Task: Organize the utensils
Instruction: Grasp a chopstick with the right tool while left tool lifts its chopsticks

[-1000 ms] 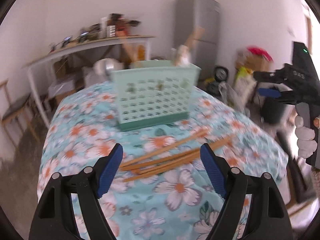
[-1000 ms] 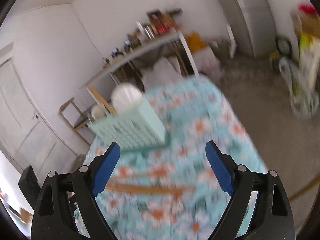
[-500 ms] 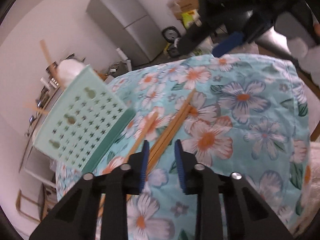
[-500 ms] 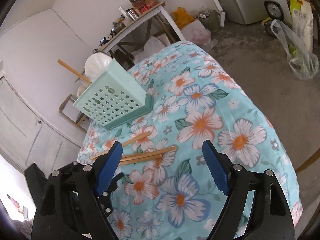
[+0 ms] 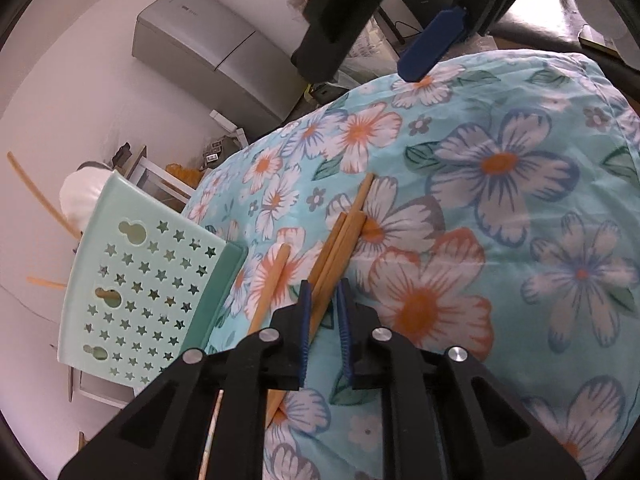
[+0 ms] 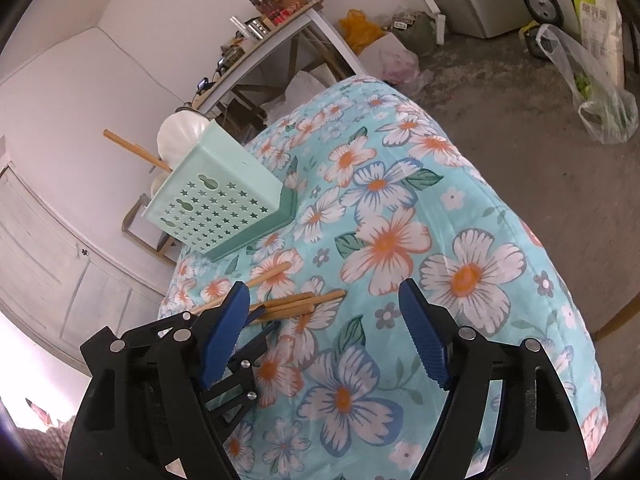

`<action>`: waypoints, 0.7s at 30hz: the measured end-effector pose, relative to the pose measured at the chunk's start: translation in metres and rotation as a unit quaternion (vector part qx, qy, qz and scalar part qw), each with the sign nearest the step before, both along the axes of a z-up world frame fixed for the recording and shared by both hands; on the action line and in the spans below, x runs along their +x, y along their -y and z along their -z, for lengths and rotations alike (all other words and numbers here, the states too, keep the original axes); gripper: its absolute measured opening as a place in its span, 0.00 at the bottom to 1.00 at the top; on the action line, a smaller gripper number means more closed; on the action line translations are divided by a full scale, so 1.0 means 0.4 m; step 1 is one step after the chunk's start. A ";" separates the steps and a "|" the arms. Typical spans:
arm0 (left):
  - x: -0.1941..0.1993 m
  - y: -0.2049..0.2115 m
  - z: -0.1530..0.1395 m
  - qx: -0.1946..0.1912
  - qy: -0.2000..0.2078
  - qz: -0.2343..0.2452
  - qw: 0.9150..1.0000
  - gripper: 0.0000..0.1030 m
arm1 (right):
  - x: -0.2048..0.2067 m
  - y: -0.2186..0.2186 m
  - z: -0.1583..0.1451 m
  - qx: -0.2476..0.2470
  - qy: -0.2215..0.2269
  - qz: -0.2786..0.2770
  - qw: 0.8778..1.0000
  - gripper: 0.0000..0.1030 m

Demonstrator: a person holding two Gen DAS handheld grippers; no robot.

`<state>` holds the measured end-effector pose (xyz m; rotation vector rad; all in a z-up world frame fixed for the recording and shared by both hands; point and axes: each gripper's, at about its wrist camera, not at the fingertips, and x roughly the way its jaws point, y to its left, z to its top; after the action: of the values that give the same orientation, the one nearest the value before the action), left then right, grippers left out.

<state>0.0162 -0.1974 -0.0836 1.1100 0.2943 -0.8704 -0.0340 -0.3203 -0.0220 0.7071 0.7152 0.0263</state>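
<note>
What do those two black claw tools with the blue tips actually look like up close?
Both are alike. The left gripper and the right gripper each have two angular black plastic arms joined by round silver pins. Each arm ends in a flat blue pad with fine ridges. No cables, markings or sleeves show in either view.

Tablecloth (image 5: 520, 128): thin woven cloth, matt, turquoise floral print, slightly creased.
Chopsticks (image 5: 340, 240): bare wood, matt, smooth, light brown.
Utensil basket (image 5: 132, 280): moulded plastic, pale mint, smooth, faint sheen, star-shaped perforations; darker green plastic base.
Left gripper (image 5: 323, 320): black matt plastic frame, bright metal rivets, blue ribbed rubbery pads (image 5: 306, 320).
Right gripper (image 6: 324, 332): same build, black matt plastic, blue ribbed pads.
Fridge (image 5: 208, 44): grey metal, satin finish.
Floor (image 6: 520, 100): rough grey concrete.
Bag (image 6: 600, 92): clear glossy plastic.
</note>
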 end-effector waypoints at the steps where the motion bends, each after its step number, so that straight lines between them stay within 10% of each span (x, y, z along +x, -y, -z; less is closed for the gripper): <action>1: -0.001 0.002 0.001 0.001 0.004 0.003 1.000 0.11 | 0.000 0.000 0.000 0.000 0.000 0.000 1.000 0.69; 21: -0.116 -0.085 -0.053 0.005 -0.081 0.008 0.997 0.12 | -0.005 0.022 0.000 0.087 0.019 -0.007 0.996 0.64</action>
<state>-0.0303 -0.1633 -0.0625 1.0544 0.4248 -0.9761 -0.0361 -0.3291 -0.0219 0.8660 0.6878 0.1159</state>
